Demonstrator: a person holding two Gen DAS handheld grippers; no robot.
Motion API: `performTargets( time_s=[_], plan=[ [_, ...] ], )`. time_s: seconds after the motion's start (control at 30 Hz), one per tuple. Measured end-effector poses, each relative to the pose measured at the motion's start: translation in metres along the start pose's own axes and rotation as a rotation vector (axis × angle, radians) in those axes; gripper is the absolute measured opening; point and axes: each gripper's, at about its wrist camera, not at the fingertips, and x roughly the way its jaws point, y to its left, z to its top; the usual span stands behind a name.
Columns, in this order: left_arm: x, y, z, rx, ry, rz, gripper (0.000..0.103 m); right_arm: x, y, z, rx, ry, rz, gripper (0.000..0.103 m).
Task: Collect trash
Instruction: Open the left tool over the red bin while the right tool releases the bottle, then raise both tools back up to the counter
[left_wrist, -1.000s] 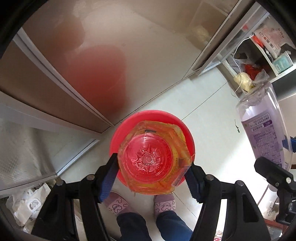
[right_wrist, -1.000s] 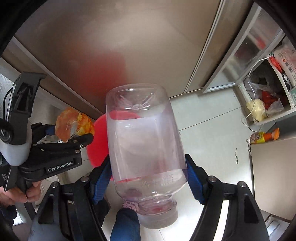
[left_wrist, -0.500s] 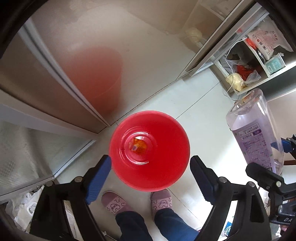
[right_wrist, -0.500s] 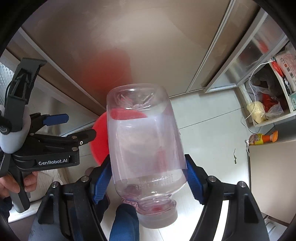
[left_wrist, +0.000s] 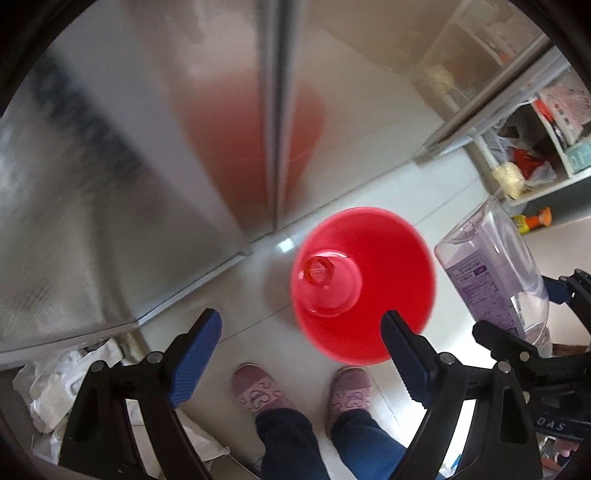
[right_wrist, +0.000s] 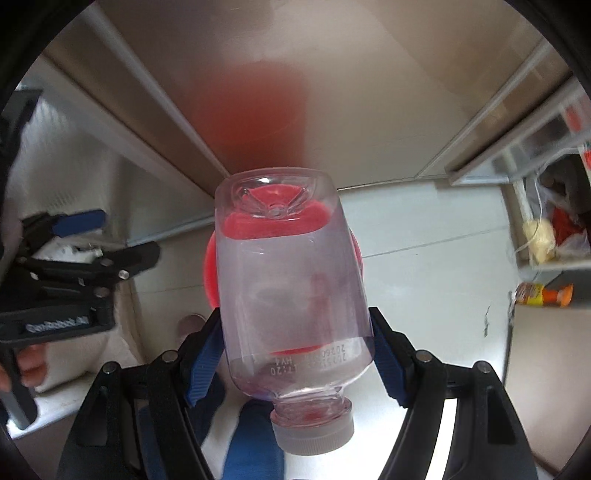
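A red bin (left_wrist: 391, 280) stands on the pale tiled floor, and an orange-tinted plastic bottle (left_wrist: 325, 277) lies inside it. My left gripper (left_wrist: 301, 347) is open and empty, above and to the left of the bin. My right gripper (right_wrist: 297, 354) is shut on a clear plastic bottle (right_wrist: 291, 288) held cap down over the red bin (right_wrist: 209, 273). That bottle also shows in the left wrist view (left_wrist: 491, 273), to the right of the bin.
Metal cabinet doors (left_wrist: 147, 147) stand behind the bin. A shelf unit (left_wrist: 535, 155) with bags and boxes is at the right. Crumpled white bags (left_wrist: 55, 387) lie at the lower left. The person's slippered feet (left_wrist: 258, 391) stand just before the bin.
My left gripper opened and dropped the orange bottle into the red bin, then swung left. My right gripper moved the clear bottle over the bin.
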Motion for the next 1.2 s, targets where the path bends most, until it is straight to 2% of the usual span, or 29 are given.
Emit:
performTargets(
  time_s=[0.2, 0.23, 0.27, 0.33, 0.5, 0.73, 1.0, 1.13, 1.2],
  plan=[
    [-0.009, 0.008, -0.01, -0.016, -0.008, 0.008, 0.087, 0.005, 0.001, -0.006, -0.027, 0.029, -0.016, 0.072],
    [-0.011, 0.012, -0.012, -0.024, -0.004, 0.0, 0.087, 0.005, 0.001, -0.007, -0.028, 0.028, -0.017, 0.075],
    [-0.012, 0.013, -0.013, -0.032, 0.001, -0.005, 0.087, 0.002, -0.001, -0.009, -0.026, 0.023, -0.027, 0.085],
    [-0.021, 0.014, -0.017, -0.033, -0.012, -0.002, 0.087, -0.005, -0.001, -0.011, -0.018, 0.003, -0.05, 0.091],
    [-0.055, 0.011, -0.018, -0.055, -0.039, -0.01, 0.087, -0.041, -0.004, -0.017, 0.007, -0.034, -0.065, 0.092],
    [-0.168, 0.005, -0.02, -0.056, -0.15, 0.055, 0.087, -0.143, 0.009, -0.017, 0.034, -0.125, -0.053, 0.092],
    [-0.323, 0.02, -0.033, -0.109, -0.253, 0.063, 0.087, -0.287, 0.047, -0.011, -0.057, -0.27, -0.068, 0.094],
    [-0.388, 0.025, -0.041, -0.132, -0.326, 0.156, 0.088, -0.343, 0.074, 0.0, -0.115, -0.344, -0.068, 0.095],
    [-0.416, 0.033, -0.044, -0.167, -0.354, 0.17, 0.089, -0.368, 0.086, 0.004, -0.151, -0.391, -0.059, 0.095]
  ],
)
